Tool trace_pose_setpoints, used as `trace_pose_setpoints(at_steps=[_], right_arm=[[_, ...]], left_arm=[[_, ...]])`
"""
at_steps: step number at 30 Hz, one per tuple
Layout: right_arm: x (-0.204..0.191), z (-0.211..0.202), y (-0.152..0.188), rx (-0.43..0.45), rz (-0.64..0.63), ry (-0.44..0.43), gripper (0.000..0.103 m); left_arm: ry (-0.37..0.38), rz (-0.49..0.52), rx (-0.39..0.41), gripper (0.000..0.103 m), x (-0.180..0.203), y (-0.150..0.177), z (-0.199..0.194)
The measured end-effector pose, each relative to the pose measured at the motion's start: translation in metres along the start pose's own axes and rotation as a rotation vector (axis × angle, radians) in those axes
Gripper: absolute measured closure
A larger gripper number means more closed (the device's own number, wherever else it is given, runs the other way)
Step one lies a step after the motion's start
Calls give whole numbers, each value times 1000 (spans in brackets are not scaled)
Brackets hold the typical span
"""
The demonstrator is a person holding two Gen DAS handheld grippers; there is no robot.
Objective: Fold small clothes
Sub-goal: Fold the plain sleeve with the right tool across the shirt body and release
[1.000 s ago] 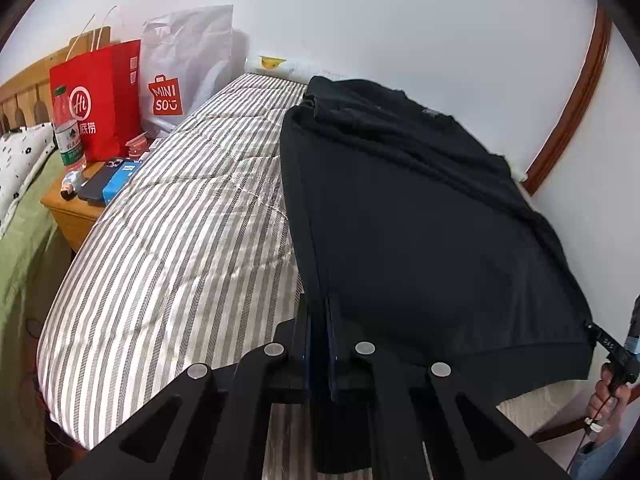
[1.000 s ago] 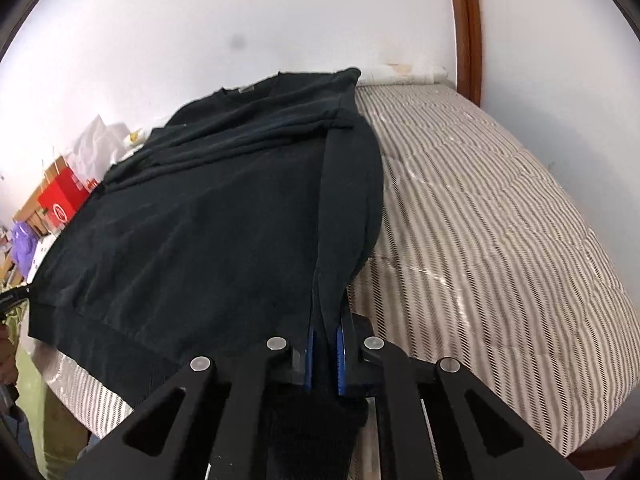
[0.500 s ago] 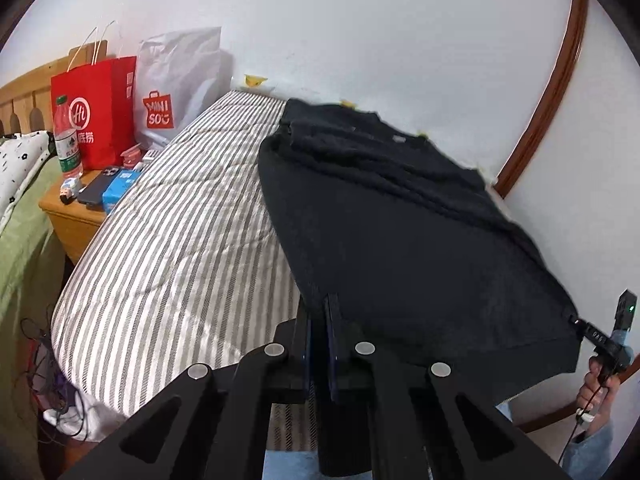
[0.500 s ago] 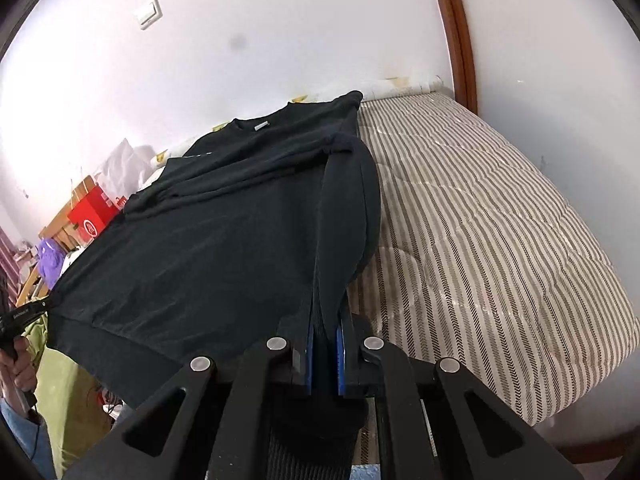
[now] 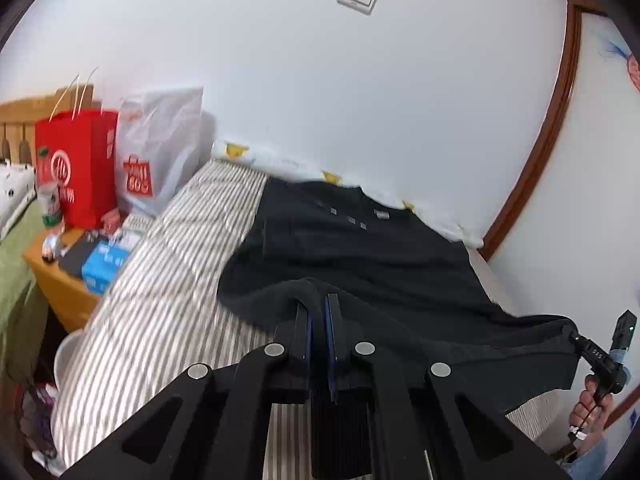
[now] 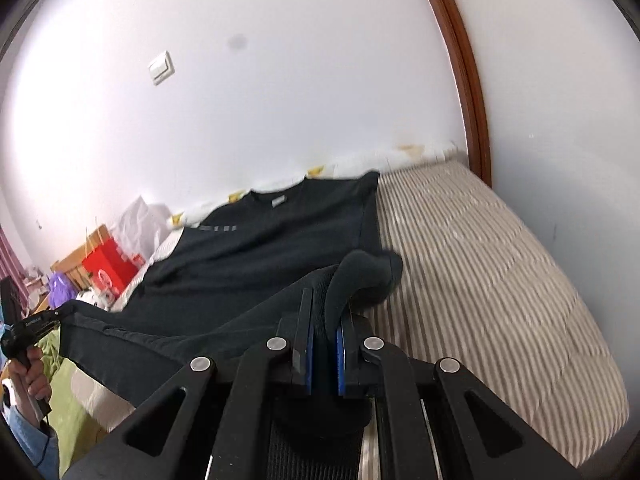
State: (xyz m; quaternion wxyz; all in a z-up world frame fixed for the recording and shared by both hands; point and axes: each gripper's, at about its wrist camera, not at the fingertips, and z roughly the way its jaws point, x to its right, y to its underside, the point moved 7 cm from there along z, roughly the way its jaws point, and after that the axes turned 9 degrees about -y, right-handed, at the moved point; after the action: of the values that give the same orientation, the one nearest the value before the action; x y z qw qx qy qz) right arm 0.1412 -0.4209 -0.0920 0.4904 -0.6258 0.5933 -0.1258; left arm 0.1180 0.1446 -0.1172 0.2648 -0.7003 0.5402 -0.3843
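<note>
A black sweatshirt [image 5: 360, 248] lies spread on the striped bed [image 5: 168, 280], collar toward the far wall. My left gripper [image 5: 318, 308] is shut on the sweatshirt's near hem at one corner and holds it lifted above the bed. My right gripper [image 6: 326, 320] is shut on the other hem corner of the sweatshirt [image 6: 260, 248], also lifted. The hem hangs stretched between them. The right gripper also shows at the right edge of the left wrist view [image 5: 576, 340], and the left one at the left edge of the right wrist view [image 6: 52, 316].
A red paper bag [image 5: 80, 164] and a white shopping bag [image 5: 160, 156] stand at the bed's left end. A wooden nightstand [image 5: 60, 280] holds a bottle, a phone and a blue box. A white wall runs along the far side, with a wooden frame [image 6: 468, 80].
Both grippers have lifted the hem up and carried it forward toward the collar. The lower part of the sweatshirt has come off the bed. The view is blurred by motion.
</note>
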Motion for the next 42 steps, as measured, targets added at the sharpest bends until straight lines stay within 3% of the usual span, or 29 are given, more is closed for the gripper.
trace_pose_setpoints(at_steps=[11, 20, 30, 42], right_arm=[[7, 68, -76, 18, -33, 31, 95], [30, 155, -101, -41, -25, 80, 95], [63, 236, -97, -138, -14, 131, 95], [88, 290, -76, -250, -1, 223, 95]], left_arm=[[-80, 43, 28, 96, 12, -69, 75], [-110, 14, -39, 96, 17, -97, 167], [-191, 89, -126, 96, 15, -83, 243], [-195, 102, -167, 94, 10, -75, 269]])
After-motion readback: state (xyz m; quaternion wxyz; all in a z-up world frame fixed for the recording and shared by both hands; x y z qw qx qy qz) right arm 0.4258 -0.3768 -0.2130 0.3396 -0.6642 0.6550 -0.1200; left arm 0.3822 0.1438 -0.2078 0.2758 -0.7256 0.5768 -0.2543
